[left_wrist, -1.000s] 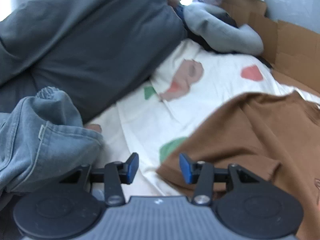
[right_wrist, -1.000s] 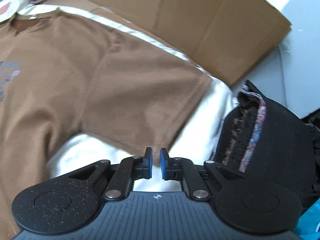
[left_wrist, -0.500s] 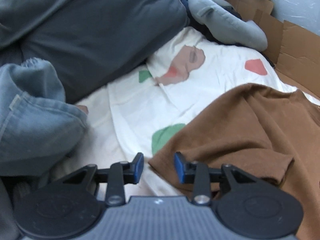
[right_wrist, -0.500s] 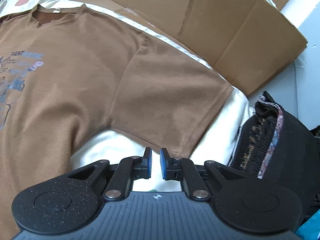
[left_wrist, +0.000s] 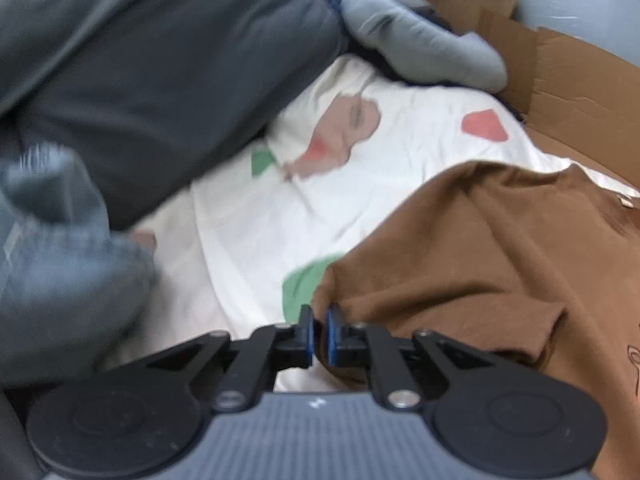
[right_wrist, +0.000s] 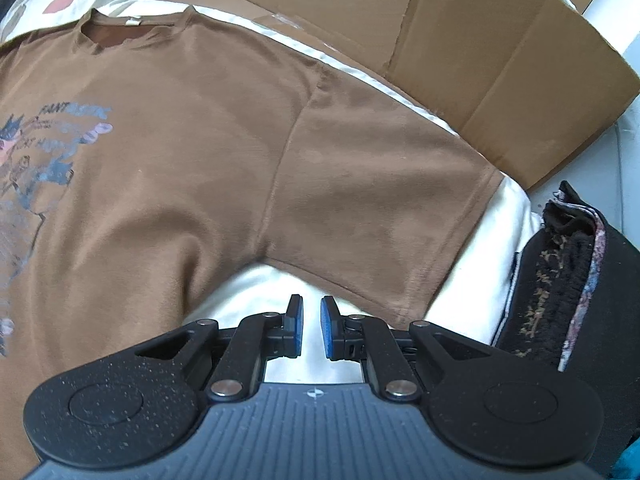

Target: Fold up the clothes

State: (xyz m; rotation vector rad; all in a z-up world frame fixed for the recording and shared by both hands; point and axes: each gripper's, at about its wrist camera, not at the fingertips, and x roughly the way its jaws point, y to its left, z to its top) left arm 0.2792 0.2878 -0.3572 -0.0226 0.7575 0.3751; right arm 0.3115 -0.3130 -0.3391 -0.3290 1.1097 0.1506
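Left hand-held gripper newly clamped on rumpled brown T-shirt sleeve corner, right hand-held gripper slightly apart, empty

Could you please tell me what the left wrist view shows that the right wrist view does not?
Only the left wrist view: the left gripper, its jaws just closed on a sleeve edge of the brown T-shirt, plus jeans and a dark grey garment.

Only the right wrist view: the right gripper, holding nothing, the shirt's print, and a black folded garment.

Both: the T-shirt, white sheet, and cardboard.

A home bedroom: patterned bedsheet, piled clothes, cardboard.
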